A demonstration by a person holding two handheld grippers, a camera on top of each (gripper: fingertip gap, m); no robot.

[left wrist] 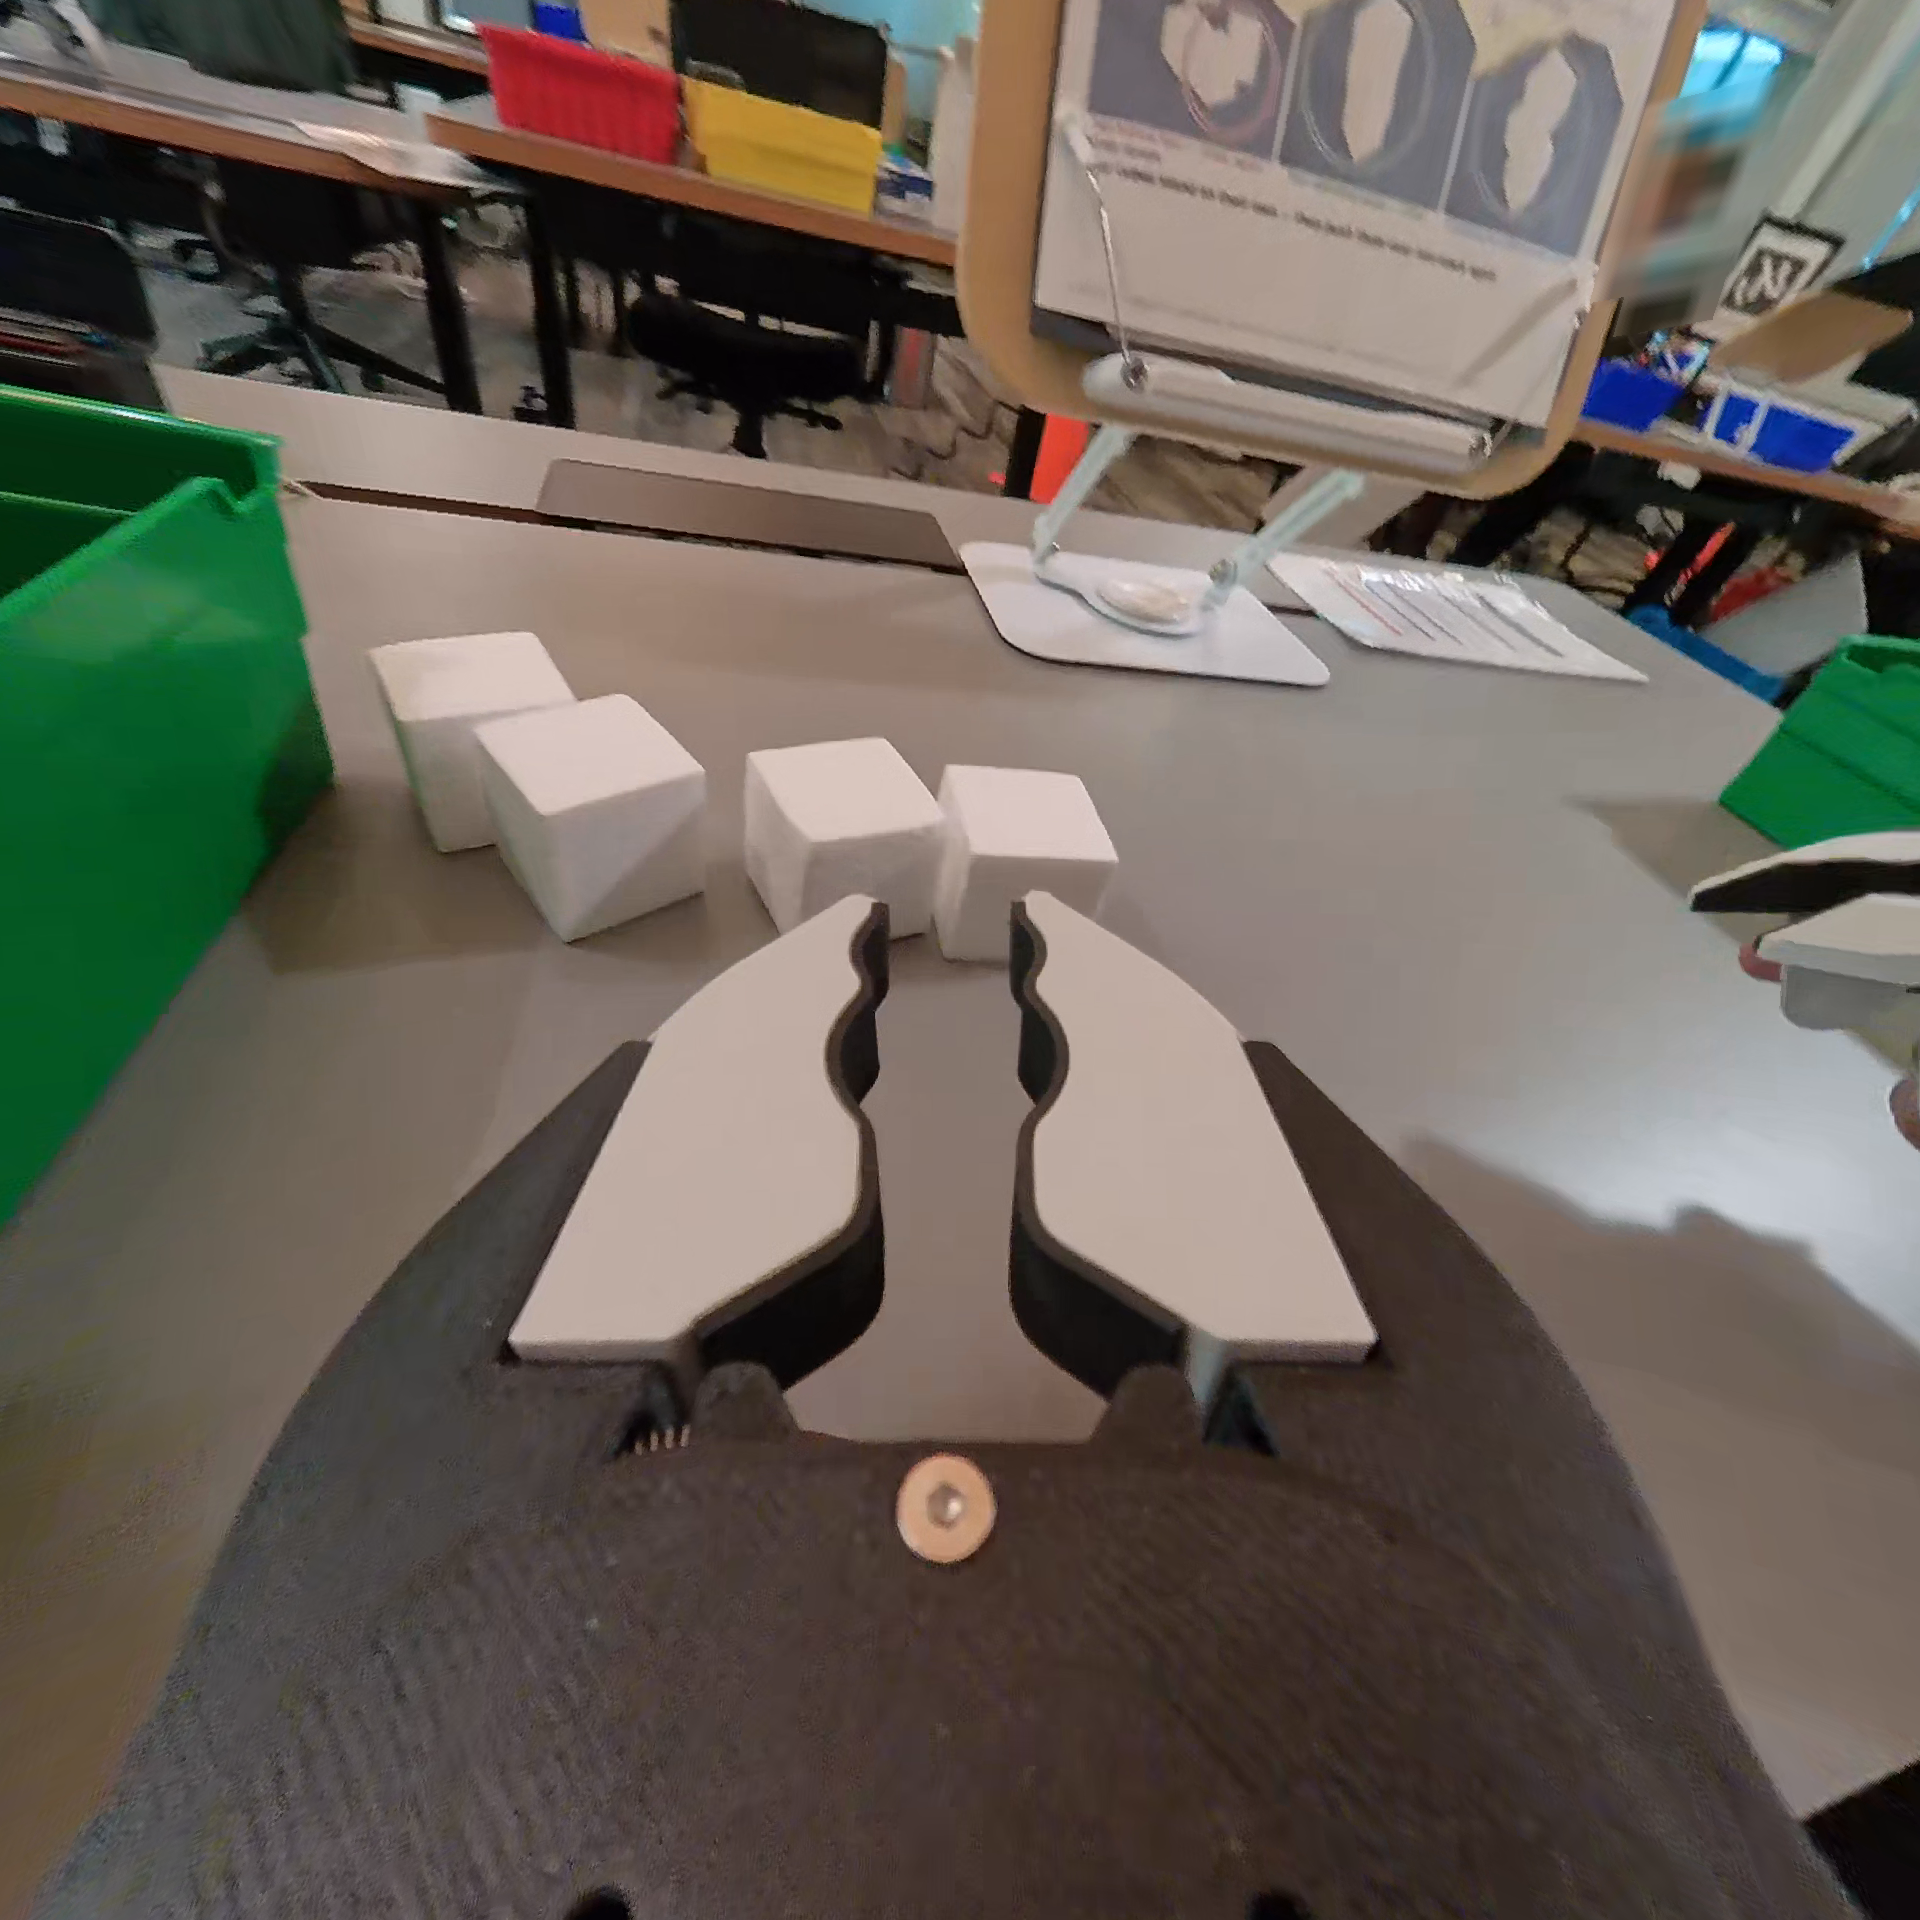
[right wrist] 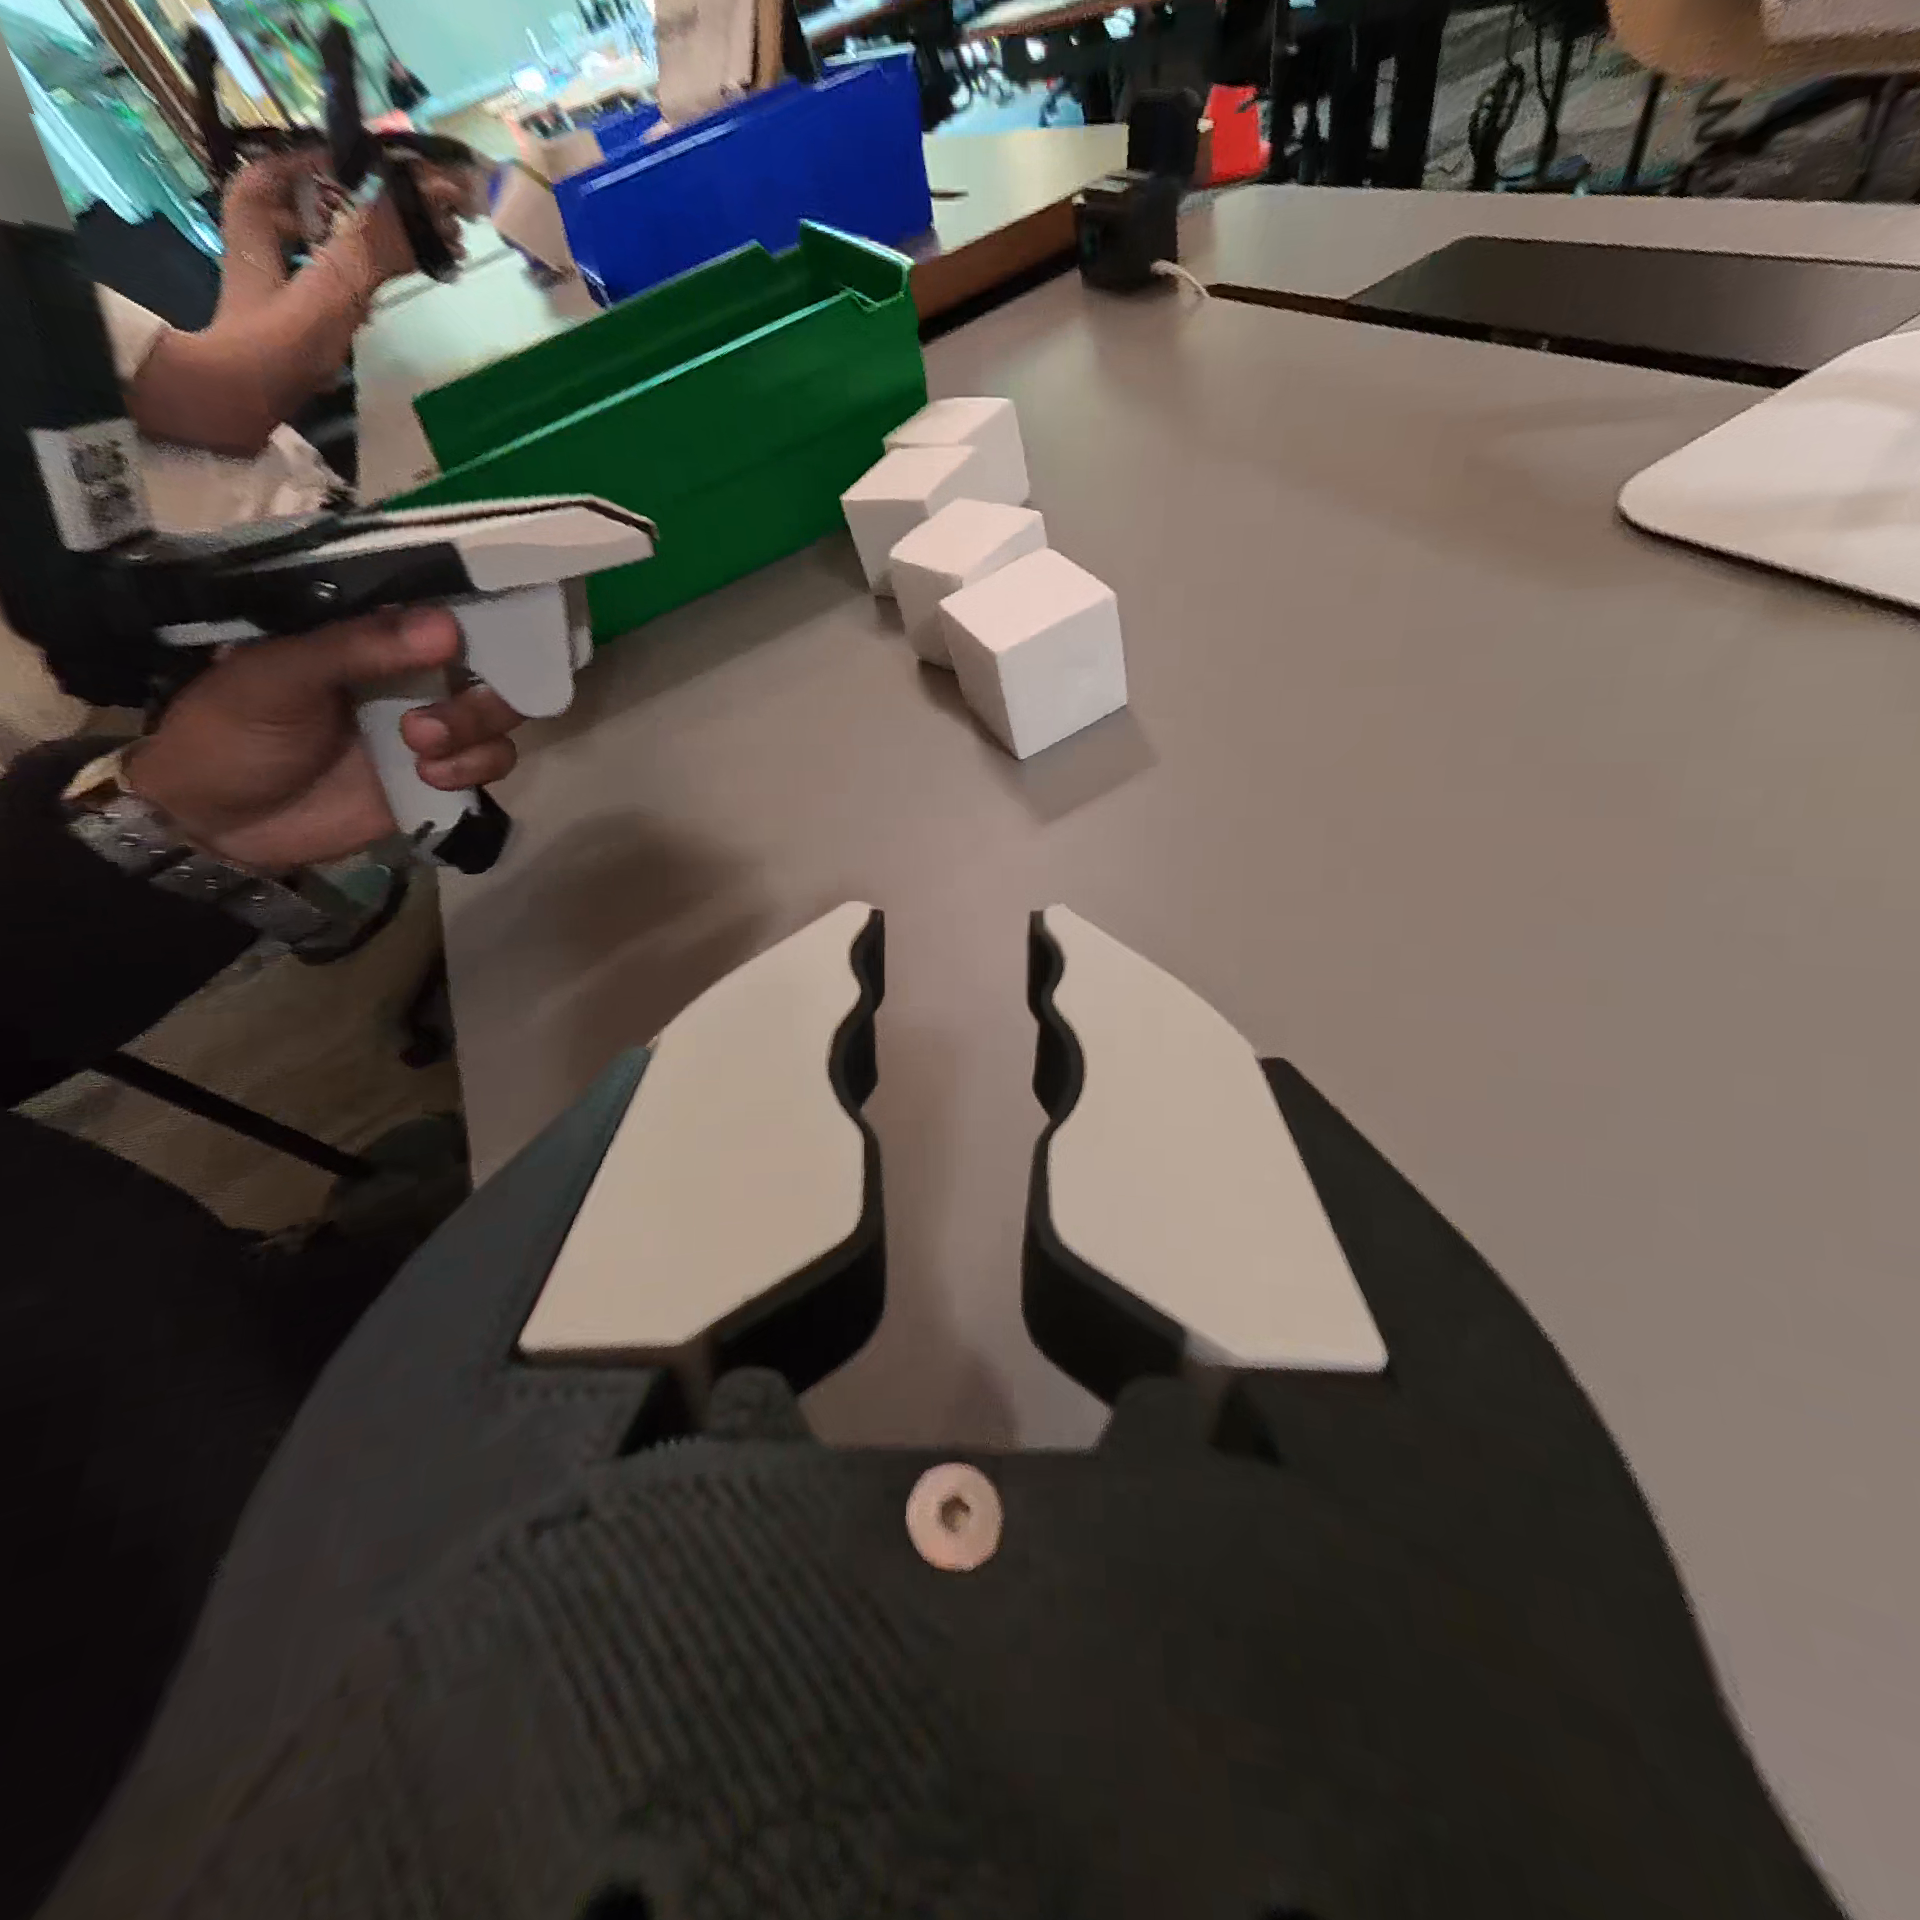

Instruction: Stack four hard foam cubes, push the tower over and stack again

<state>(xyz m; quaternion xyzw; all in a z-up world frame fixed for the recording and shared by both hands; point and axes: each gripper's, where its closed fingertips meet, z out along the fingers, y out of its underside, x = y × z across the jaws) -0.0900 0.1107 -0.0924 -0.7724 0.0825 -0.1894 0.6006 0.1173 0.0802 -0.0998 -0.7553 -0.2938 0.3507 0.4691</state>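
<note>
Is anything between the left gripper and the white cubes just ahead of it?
Nothing visible. The left gripper is open over bare grey table, its tips right before the two nearest white cubes. The green bin stands off to the left.

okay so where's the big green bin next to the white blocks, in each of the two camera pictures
Left wrist view: the green bin fills the left edge, left of the white blocks.
Right wrist view: it sits upper left of centre, beyond the left gripper.
Shared landmark: the row of four white blocks.
</note>
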